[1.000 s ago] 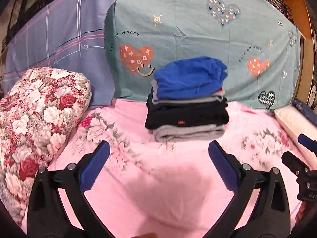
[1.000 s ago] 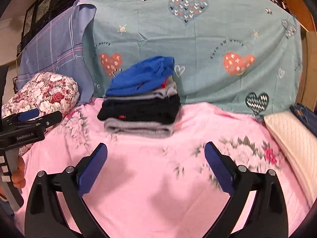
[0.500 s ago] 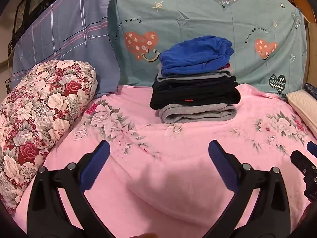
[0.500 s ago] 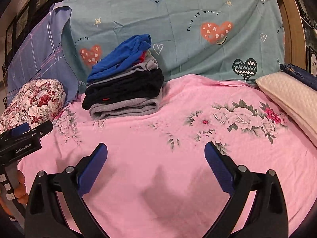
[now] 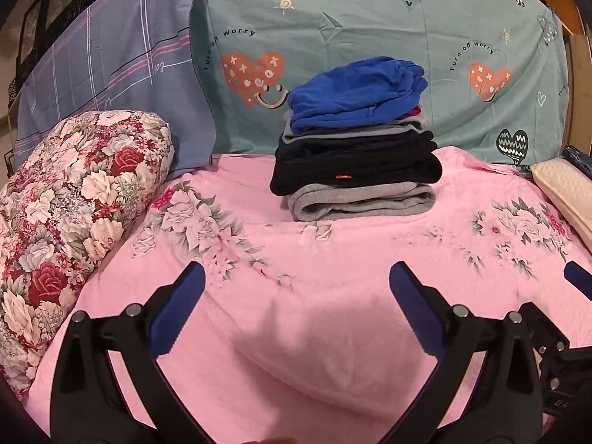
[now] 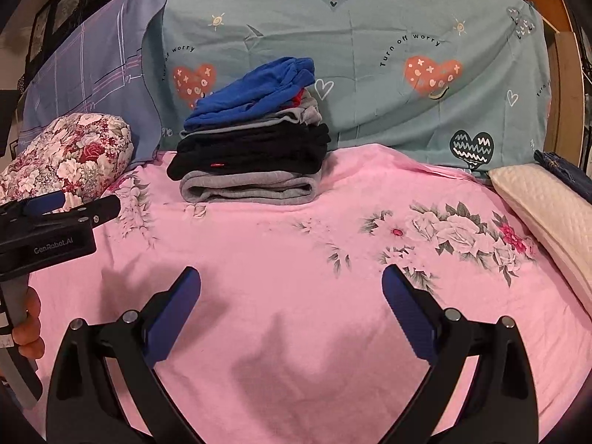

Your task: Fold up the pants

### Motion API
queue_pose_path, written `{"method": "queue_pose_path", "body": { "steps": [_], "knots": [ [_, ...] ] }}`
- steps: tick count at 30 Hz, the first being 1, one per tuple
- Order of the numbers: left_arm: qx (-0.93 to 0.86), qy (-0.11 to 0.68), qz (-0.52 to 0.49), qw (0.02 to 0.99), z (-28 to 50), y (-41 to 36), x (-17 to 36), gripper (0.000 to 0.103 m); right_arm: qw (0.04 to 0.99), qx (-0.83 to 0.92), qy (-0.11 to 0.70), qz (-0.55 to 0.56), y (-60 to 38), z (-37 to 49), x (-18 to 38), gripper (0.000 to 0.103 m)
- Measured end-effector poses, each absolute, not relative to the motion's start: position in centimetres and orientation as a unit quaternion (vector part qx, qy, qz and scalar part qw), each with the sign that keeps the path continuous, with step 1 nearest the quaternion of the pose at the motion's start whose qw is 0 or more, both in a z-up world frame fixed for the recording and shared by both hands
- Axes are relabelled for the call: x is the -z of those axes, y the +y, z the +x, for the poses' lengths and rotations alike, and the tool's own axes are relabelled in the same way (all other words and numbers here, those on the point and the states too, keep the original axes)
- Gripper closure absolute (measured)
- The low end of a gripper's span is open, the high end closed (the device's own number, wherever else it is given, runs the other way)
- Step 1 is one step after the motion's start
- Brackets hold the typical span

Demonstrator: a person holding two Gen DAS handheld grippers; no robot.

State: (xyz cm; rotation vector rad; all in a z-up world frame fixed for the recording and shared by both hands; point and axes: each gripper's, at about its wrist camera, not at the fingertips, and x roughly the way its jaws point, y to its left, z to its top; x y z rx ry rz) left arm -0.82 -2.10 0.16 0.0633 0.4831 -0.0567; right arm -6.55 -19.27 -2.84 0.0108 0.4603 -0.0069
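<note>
From the left wrist view, your left gripper [image 5: 296, 288] hangs over the pink floral sheet [image 5: 333, 259] with its blue-padded jaws spread wide and nothing between them. Far ahead, a stack of folded pants [image 5: 355, 144] sits on the sheet against the teal heart-print cloth [image 5: 370, 18]: a blue pair on top, grey and black pairs below, a thick grey pair at the bottom (a sliver of red shows under the blue). A red-and-white floral pillow [image 5: 70, 199] lies at the left. The tip of your right gripper [image 5: 569, 318] shows at the right edge.

From the right wrist view, your right gripper [image 6: 292, 288] is likewise spread apart and empty above the sheet. The stack lies far left of centre. A cream quilted pillow [image 6: 547, 211] rests at the right. Your hand [image 6: 27, 323] grips the left gripper's handle at the near left.
</note>
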Motion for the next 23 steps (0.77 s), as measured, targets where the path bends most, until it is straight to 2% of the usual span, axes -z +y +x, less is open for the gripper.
{"method": "queue_pose_path", "body": {
  "steps": [11,18,23],
  "knots": [
    [0.037,0.247,-0.015,0.968,-1.1,-1.2,0.9,0.002,0.971,-0.001,0.237,0.009,-19.2,-6.4,3.2,0.004],
    [-0.007,0.249,0.063,0.966,-1.1,-3.2,1.2,0.002,0.972,0.016,0.233,-0.013,-18.8,-6.5,3.2,0.004],
    [0.006,0.241,0.073,0.968,-1.4,-3.9,1.3,0.002,0.970,0.036,0.239,-0.006,-19.5,-6.2,3.3,0.004]
  ]
}}
